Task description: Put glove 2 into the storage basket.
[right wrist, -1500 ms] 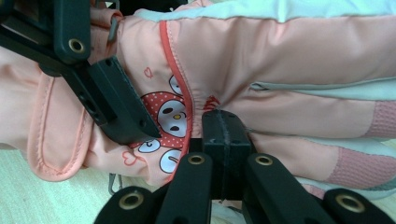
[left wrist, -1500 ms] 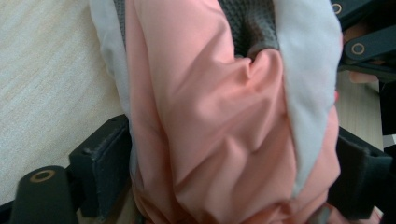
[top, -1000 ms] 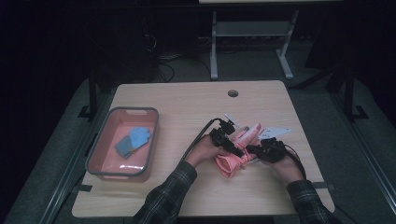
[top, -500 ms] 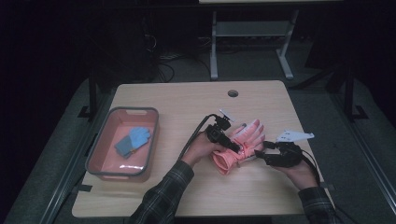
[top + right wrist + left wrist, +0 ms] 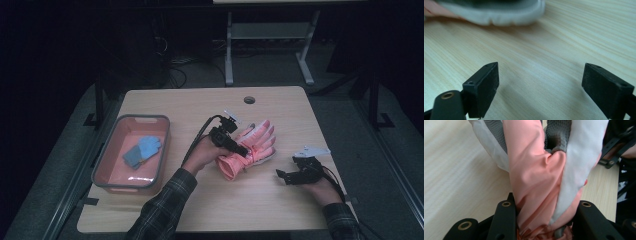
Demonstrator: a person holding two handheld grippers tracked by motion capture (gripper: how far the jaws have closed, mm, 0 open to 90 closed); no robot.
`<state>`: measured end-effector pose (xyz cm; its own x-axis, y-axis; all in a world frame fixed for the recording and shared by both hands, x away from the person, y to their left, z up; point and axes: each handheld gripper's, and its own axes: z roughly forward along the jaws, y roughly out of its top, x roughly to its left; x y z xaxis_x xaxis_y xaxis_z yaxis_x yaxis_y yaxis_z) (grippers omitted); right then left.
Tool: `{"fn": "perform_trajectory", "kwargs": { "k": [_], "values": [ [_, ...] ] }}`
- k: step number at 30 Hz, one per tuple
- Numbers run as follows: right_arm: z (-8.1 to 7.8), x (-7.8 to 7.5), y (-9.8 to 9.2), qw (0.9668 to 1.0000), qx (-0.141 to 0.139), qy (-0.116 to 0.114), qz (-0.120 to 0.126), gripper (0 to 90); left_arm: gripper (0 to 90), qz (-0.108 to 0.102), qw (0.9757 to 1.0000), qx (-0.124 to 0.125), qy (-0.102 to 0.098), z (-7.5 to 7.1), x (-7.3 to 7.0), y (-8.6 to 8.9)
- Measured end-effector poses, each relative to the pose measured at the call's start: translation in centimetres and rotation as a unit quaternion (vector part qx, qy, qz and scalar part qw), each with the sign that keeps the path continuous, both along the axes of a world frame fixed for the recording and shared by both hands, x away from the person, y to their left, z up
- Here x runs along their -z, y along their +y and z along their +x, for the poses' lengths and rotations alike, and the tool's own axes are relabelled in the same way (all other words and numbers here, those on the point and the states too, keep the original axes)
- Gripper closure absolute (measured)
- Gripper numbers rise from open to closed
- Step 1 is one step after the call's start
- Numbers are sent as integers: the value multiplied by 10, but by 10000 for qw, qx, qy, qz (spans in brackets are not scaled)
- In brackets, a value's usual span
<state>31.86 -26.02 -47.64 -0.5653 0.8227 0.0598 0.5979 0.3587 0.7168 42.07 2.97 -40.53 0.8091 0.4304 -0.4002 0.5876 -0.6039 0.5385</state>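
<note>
your left gripper (image 5: 240, 150) pinches only the pink glove (image 5: 252, 147) cuff, right gripper (image 5: 286, 176) has just opened empty, so it can slip on the lift.

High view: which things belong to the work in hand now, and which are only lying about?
In use:
- pink glove, cuff clamped in the left tongs
- right tongs, open, apart from the glove
- table, under the glove

Lying about:
- pink tray at the table's left
- blue glove in the tray
- table's round hole
</note>
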Motion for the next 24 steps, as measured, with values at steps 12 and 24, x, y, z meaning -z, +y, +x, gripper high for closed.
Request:
{"fn": "perform_trajectory", "kwargs": {
  "k": [12,24],
  "values": [
    [0,6,0,9999,-17,-105,-120,111,655,-22,9994,-231,-261,-6,-35,26],
    [0,6,0,9999,8,-85,-113,110,654,-2,9971,-564,-514,-12,-69,65]
  ]
}}
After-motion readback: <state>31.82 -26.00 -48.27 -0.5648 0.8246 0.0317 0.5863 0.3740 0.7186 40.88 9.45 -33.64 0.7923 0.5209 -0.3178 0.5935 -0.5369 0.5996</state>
